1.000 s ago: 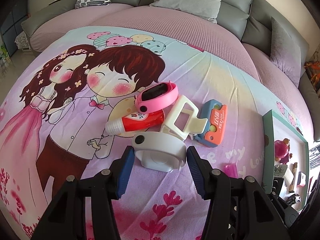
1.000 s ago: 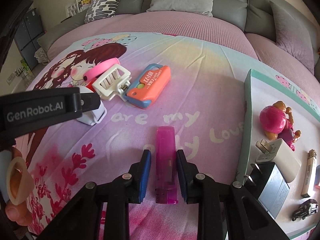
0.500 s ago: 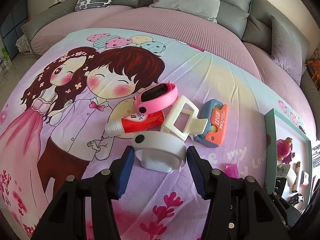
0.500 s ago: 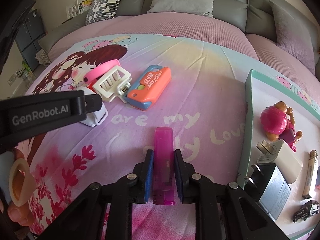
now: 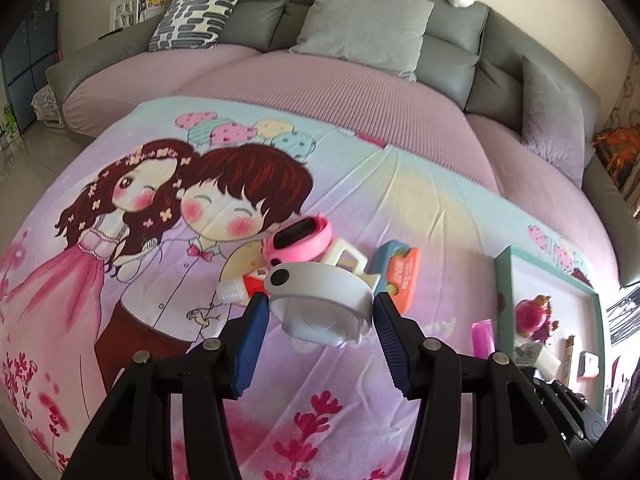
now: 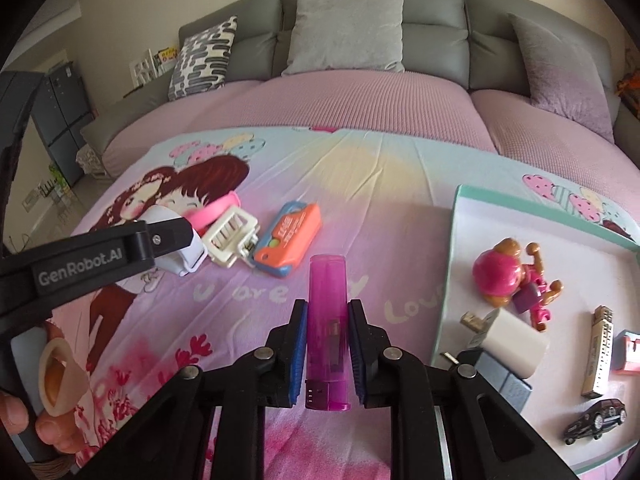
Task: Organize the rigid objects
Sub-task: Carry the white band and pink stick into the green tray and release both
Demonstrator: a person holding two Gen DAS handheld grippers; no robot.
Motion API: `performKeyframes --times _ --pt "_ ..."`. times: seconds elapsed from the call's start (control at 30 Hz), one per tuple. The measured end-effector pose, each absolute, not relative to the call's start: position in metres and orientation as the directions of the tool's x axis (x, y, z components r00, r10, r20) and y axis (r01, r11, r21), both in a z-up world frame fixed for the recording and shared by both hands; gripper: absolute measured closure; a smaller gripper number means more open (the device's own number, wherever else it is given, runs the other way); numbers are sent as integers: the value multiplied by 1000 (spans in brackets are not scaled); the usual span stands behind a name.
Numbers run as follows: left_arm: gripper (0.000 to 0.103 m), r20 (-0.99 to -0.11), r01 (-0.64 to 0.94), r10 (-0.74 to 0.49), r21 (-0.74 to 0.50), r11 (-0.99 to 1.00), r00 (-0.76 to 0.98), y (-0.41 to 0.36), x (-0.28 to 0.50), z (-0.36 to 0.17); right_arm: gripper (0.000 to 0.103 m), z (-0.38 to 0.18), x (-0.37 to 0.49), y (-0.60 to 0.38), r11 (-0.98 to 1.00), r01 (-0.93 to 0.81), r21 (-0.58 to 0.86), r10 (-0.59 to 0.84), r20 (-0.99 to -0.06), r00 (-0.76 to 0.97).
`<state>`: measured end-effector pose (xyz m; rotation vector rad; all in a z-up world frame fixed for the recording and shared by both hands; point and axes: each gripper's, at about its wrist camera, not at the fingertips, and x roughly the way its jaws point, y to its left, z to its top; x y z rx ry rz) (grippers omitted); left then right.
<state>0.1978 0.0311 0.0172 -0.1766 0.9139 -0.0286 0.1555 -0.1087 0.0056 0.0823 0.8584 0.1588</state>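
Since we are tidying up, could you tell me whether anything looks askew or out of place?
The loose pile: pink band, cream hair claw, red tube and orange-blue case lie jumbled, overlapping, on the printed sheet, outside the teal-rimmed tray.

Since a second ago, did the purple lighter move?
Yes. The purple lighter has come up off the cartoon blanket, pinched in the right gripper; its tip now reaches toward the orange toy.

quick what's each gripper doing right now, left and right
Left gripper: closed on the white round gadget, lifted clear of the sheet.
Right gripper: closed on the pink lighter.
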Motion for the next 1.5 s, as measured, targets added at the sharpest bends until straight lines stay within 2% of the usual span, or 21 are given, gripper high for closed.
performKeyframes --times 0.5,1.0,1.2,1.5 --pt "48 -681 144 -217 -163 976 700 -35 185 54 82 32 143 -171 985 34 167 92 -689 719" --pt "48 -731 359 -318 -108 927 604 -136 181 49 82 19 122 -286 920 364 143 -149 -733 664" --pt "48 -737 439 -347 -76 895 580 -177 179 47 82 13 116 -305 899 411 150 -168 -749 641" --pt "47 -772 479 -355 -76 875 526 -203 182 18 82 6 110 -316 876 454 162 -181 -761 622"
